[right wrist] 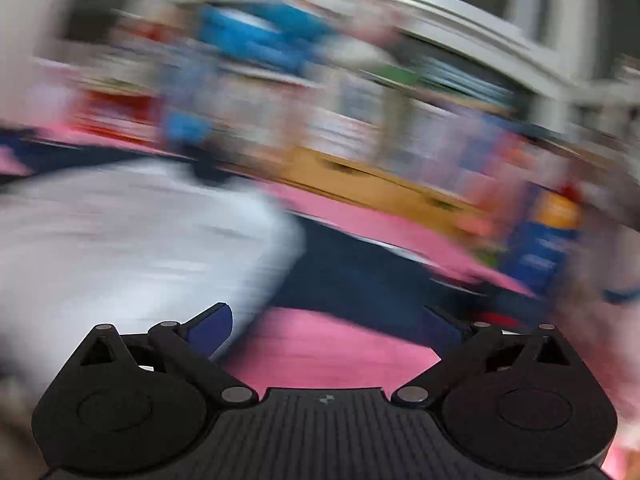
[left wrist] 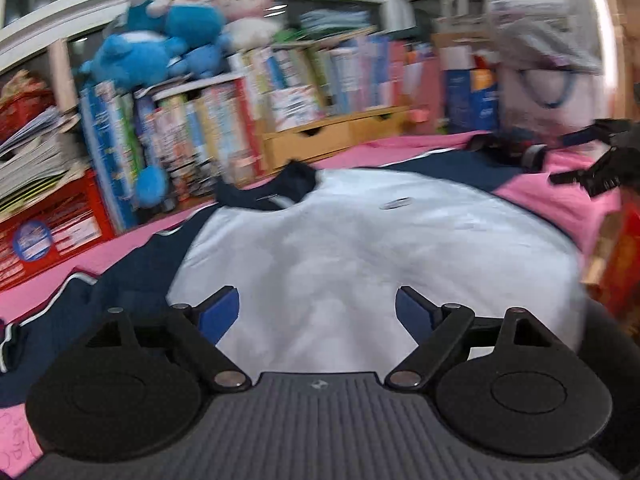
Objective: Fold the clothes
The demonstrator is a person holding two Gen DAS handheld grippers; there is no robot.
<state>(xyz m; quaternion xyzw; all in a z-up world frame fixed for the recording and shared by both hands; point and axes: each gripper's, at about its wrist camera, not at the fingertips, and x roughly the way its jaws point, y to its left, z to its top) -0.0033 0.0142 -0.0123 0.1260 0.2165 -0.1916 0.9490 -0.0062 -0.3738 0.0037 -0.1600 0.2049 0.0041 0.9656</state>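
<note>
A white shirt (left wrist: 360, 248) with navy sleeves and a navy collar lies spread flat on the pink surface (left wrist: 560, 196). My left gripper (left wrist: 317, 312) hovers over its near hem, open, with nothing between the blue pads. The other gripper (left wrist: 592, 160) shows at the right edge of the left wrist view, past the shirt's right sleeve. The right wrist view is heavily blurred. There my right gripper (right wrist: 326, 328) stands open over bare pink cloth, with the white shirt body (right wrist: 132, 248) to its left and a navy sleeve (right wrist: 360, 276) just ahead.
Along the far edge stand rows of books (left wrist: 224, 120), a wooden drawer unit (left wrist: 332, 136) and a red box (left wrist: 52, 228). Blue and pink plush toys (left wrist: 160, 48) sit on top. A white bag (left wrist: 544, 92) stands at the back right, a red thing (left wrist: 624, 260) at the right edge.
</note>
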